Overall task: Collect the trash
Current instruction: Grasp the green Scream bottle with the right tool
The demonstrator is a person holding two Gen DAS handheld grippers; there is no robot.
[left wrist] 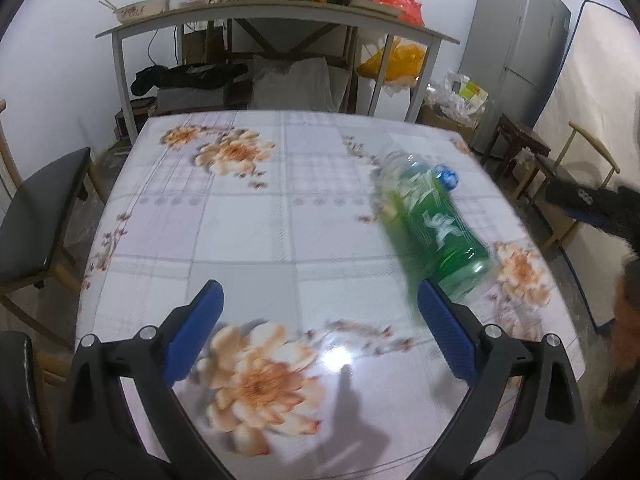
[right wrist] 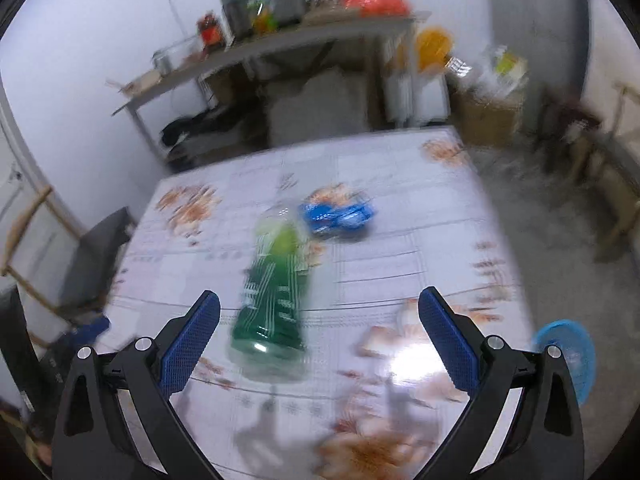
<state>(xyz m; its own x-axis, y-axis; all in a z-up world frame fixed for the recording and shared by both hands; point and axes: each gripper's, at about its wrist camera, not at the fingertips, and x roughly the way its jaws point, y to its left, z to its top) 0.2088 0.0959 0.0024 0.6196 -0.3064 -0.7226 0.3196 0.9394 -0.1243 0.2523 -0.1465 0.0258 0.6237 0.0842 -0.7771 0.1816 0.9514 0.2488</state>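
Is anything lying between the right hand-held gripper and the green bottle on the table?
Nothing visible does. The green bottle lies on its side just ahead of the open right hand-held gripper, with only bare tablecloth between. The blue wrapper sits beyond the bottle, not in the path.

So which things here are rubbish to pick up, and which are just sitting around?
For the job:
- green bottle lying on the table
- blue wrapper beyond it
- left hand-held gripper and right hand-held gripper, both open and empty

Just lying about:
- fridge
- shelf of jars and bowls
- black chair
- blue basket past the table edge, maybe a bin
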